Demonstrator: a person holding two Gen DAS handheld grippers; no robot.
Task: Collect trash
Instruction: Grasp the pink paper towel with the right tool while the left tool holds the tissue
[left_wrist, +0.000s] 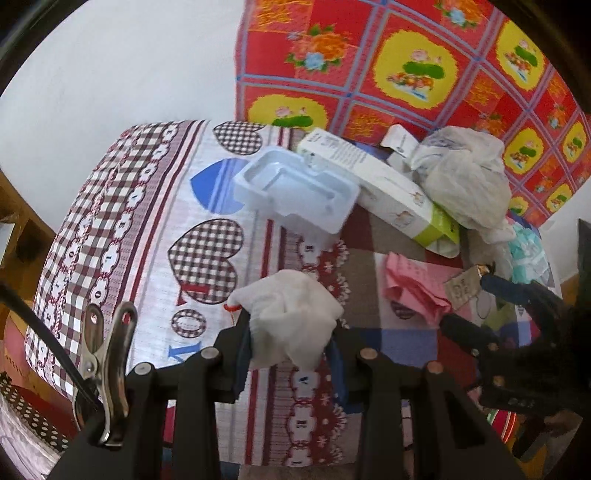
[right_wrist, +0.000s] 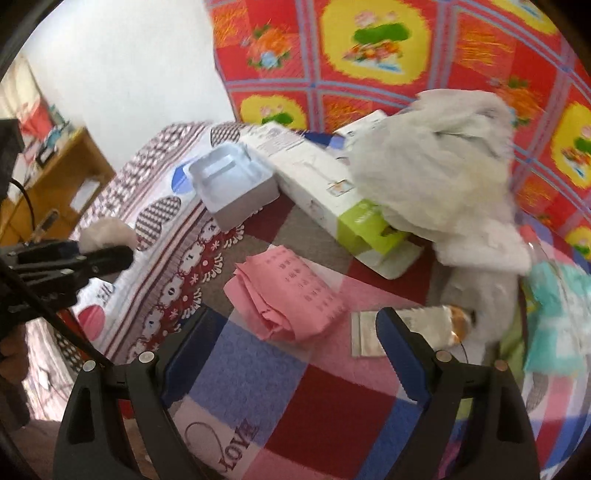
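Patterned bedspread (right_wrist: 280, 398) carries pink paper (right_wrist: 284, 295) beside white box (right_wrist: 317, 184).

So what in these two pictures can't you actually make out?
- Print on the pink paper: right wrist view, blurred, too small.
- Teal wrapper: right wrist view, cut by the edge and motion-blurred.
- What the white plastic bag holds: both views, the bag hides it.
- Rest of the long box: bag and plastic tray cover it.
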